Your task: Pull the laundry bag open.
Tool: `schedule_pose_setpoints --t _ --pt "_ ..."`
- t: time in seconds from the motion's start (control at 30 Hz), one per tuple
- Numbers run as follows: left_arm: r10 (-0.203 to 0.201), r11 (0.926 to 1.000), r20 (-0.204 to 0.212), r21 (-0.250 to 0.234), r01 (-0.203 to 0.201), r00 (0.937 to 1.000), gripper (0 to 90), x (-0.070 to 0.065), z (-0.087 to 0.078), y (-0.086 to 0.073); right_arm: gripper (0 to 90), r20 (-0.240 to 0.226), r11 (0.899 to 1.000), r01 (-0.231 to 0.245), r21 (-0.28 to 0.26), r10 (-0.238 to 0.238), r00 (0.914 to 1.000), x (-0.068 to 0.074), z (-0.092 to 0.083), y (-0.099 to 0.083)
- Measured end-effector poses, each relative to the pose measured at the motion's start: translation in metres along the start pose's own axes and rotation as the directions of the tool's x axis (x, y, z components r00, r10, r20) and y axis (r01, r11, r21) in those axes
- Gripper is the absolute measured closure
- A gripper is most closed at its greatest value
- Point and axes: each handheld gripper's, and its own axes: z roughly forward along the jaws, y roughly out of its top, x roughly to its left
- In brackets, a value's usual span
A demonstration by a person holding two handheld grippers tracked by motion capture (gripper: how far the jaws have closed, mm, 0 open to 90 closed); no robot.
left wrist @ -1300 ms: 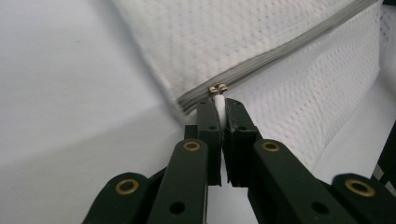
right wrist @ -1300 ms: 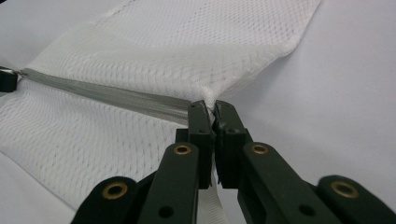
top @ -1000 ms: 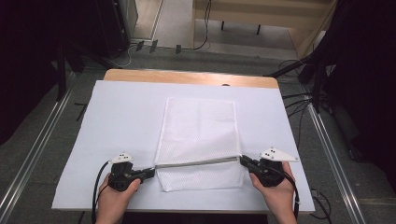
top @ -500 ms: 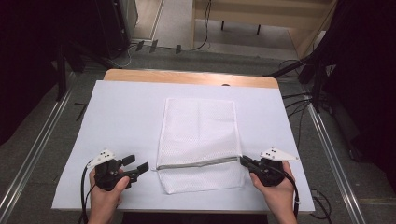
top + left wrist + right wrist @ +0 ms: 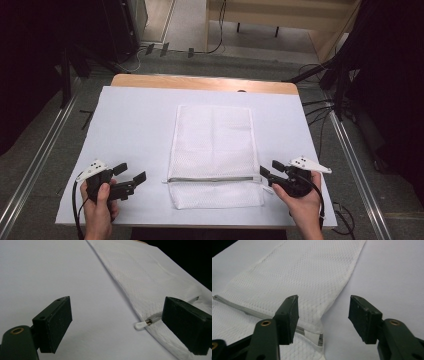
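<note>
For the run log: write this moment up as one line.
left gripper: open, jaws just opening, off the mesh bag | right gripper: open, jaws just opening, at bag's zipper end, nothing gripped | bag flat on white sheet

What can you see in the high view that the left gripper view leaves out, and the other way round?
The high view takes in the whole white mesh bag, the wooden table edge, both hands, the right gripper at the bag's right edge, and the floor with cables behind. The left gripper view gives the close detail: the small white zipper pull sticking out at the bag's edge, lying free between the jaws. Both show the left gripper, its jaws having just been opening, the bag's grey zipper, and the white sheet underneath.
</note>
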Motion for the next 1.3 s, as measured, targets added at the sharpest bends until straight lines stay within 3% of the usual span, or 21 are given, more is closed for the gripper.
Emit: schedule_pose_setpoints --t 0.17,0.27,0.33,0.43,0.57,0.7,0.83,1.03,1.17,1.3 --pt "0.053 0.9986 -0.037 -0.007 -0.053 0.9979 8.5 0.006 -0.003 0.001 34.7 0.021 0.999 0.003 -0.037 -0.002 0.9998 -0.011 -0.007 -0.002" --pt "0.096 0.9953 -0.064 -0.003 -0.097 0.9933 6.5 0.009 -0.005 0.002 31.6 0.036 0.998 -0.001 -0.059 0.003 0.9994 -0.022 -0.012 -0.006" --pt "0.105 0.9943 -0.075 -0.011 -0.106 0.9917 4.5 0.014 -0.007 0.004 30.2 0.057 0.997 0.000 -0.074 0.004 0.9984 -0.028 -0.016 -0.010" --pt "0.086 0.9956 -0.081 -0.030 -0.088 0.9930 2.9 0.021 -0.011 0.005 29.6 0.108 0.996 0.019 -0.082 -0.010 0.9941 -0.039 -0.024 -0.017" --pt "0.068 0.9961 -0.102 -0.050 -0.073 0.9924 2.8 0.030 -0.017 0.006 26.9 0.140 0.995 0.005 -0.100 0.009 0.9901 -0.050 -0.033 -0.025" --pt "0.077 0.9945 -0.136 -0.060 -0.086 0.9877 0.4 0.036 -0.026 0.008 23.6 0.172 0.993 0.008 -0.121 0.013 0.9850 -0.056 -0.043 -0.031" --pt "0.045 0.9954 -0.118 -0.079 -0.055 0.9920 0.0 0.042 -0.032 0.008 16.1 0.168 0.989 0.032 -0.144 -0.007 0.9858 -0.061 -0.053 -0.035" --pt "0.022 0.9948 -0.129 -0.095 -0.035 0.9914 0.0 0.046 -0.037 0.008 14.6 0.200 0.988 0.002 -0.157 0.030 0.9794 -0.073 -0.063 -0.039" --pt "0.053 0.9952 -0.138 -0.074 -0.064 0.9890 0.0 0.043 -0.034 0.009 14.7 0.203 0.986 -0.018 -0.165 0.052 0.9779 -0.076 -0.063 -0.040" --pt "0.067 0.9948 -0.139 -0.066 -0.077 0.9880 0.0 0.041 -0.033 0.009 14.7 0.209 0.989 -0.002 -0.149 0.033 0.9774 -0.074 -0.059 -0.040"
